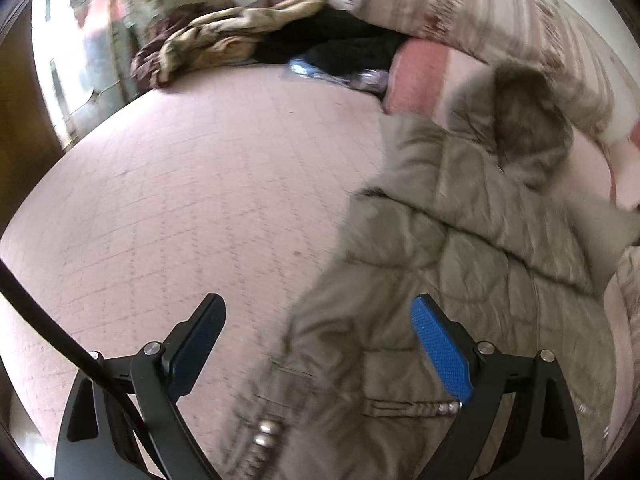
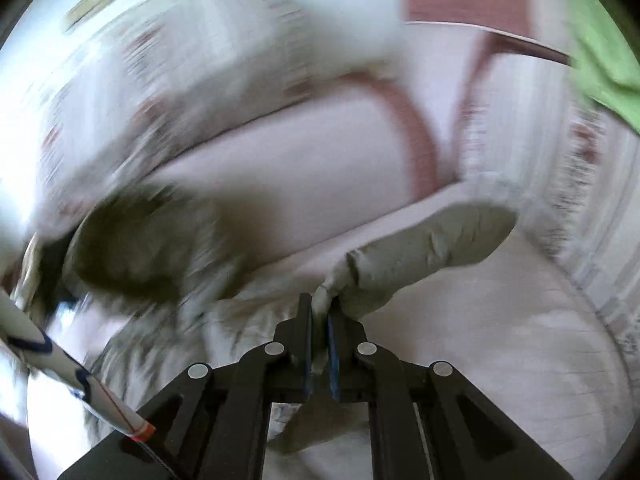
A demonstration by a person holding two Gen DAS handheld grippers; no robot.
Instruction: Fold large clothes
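Right now a large olive-grey quilted coat (image 1: pixel 460 240) is lying spread on a pale pink quilted bedspread (image 1: pixel 180 208), its fur-trimmed hood (image 1: pixel 528 120) pointing toward the pillows. In the right wrist view, one sleeve (image 2: pixel 424 248) of the coat is sticking out ahead of the right gripper (image 2: pixel 319 312), and the gripper's two fingers are pressing together on a fold of the coat's fabric near the base of that sleeve, with cloth bunching up between the blue pads. That view is heavily blurred, so finer detail is hard to tell. The hood's dark fur is showing to the left of the sleeve there.

The left gripper (image 1: pixel 318 312) is hanging over the lower edge of the coat with its fingers spread wide apart and nothing between them; the right-hand blue pad (image 1: pixel 440 352) is sitting over the coat, the other over bare bedspread. A row of metal snaps (image 1: pixel 446 408) is running along the coat just beside that pad.

Farther back, a striped pillow (image 1: pixel 480 12) and a pink pillow (image 1: pixel 424 76) are resting at the head of the bed, near a crumpled brown-and-tan blanket (image 1: pixel 224 36) and some dark clothing (image 1: pixel 340 44). A green cloth (image 2: pixel 604 56) is showing at the upper right of the right wrist view.
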